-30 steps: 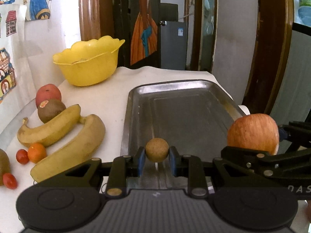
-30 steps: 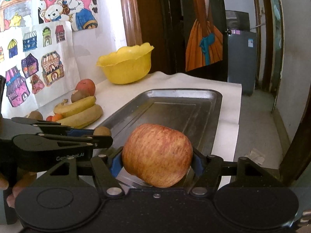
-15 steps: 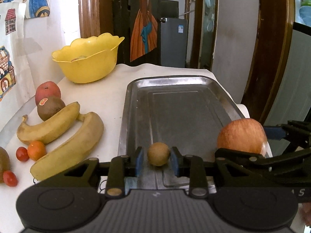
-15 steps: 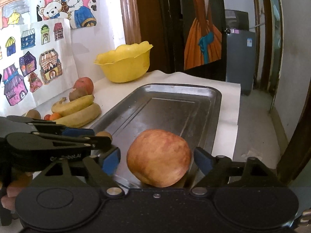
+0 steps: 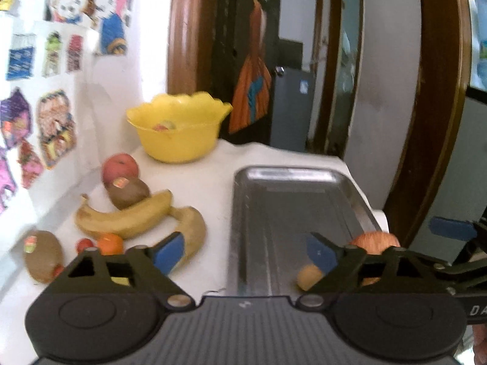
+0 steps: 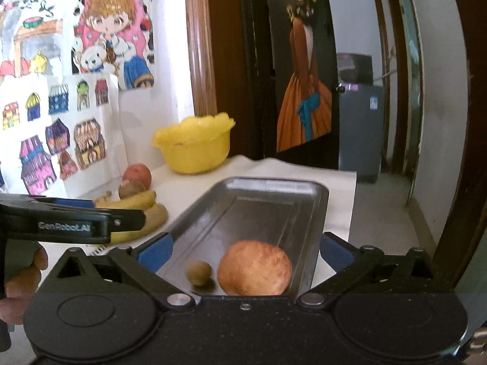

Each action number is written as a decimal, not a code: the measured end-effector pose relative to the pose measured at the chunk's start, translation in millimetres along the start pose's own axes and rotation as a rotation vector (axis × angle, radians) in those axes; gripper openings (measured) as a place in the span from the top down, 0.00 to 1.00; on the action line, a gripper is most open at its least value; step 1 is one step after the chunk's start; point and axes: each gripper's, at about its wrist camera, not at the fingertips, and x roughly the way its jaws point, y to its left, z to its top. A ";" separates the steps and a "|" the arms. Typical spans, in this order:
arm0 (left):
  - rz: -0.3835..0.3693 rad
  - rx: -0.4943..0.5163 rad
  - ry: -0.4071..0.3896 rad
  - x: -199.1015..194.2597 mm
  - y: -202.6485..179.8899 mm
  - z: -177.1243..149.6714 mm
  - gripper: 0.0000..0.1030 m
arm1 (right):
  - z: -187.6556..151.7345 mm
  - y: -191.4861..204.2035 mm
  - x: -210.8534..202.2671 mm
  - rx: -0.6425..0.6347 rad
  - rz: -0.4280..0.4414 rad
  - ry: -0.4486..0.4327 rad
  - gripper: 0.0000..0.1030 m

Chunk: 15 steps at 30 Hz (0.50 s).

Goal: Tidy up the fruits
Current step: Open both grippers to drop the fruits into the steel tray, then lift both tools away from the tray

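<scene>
**Inspector:** Claws first.

**Assistant:** The right claw (image 6: pixel 245 251) stands wide, its jaws having just been opening. The apple (image 6: pixel 254 269) lies between them, untouched, on the tray (image 6: pixel 274 188). The left claw (image 5: pixel 243 252) is likewise spread, jaws just opened and nothing between them; the small brown fruit (image 6: pixel 198 272) rests on the tray just beside the apple.

**Inspector:** Outward from there?

**Assistant:** On the desk (image 5: pixel 197 182), left of the tray, lie two bananas (image 5: pixel 127 222), a kiwi (image 5: pixel 129 193), a red apple (image 5: pixel 119 165), another kiwi (image 5: pixel 42 255), a small orange fruit (image 5: pixel 110 243) and a red tomato (image 5: pixel 84 244). A yellow bowl (image 5: pixel 178 133) behind holds something I cannot identify.

**Inspector:** Progress?

**Assistant:** By my judgement, an early stage: two fruits are set down and most are left to sort.
</scene>
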 end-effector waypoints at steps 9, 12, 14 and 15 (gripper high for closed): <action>0.068 -0.046 -0.103 -59.5 30.7 -0.8 0.01 | 8.8 47.4 -58.1 -0.036 -0.001 -0.128 0.01; 0.099 -0.047 -0.131 -81.3 43.3 -5.9 0.01 | 8.6 70.2 -74.8 -0.065 0.015 -0.144 0.01; 0.121 -0.040 -0.147 -97.3 53.4 -11.2 0.01 | 7.0 86.1 -84.9 -0.083 0.031 -0.152 0.01; 0.135 -0.036 -0.150 -104.6 58.4 -13.5 0.01 | 6.3 94.3 -88.2 -0.088 0.037 -0.151 0.01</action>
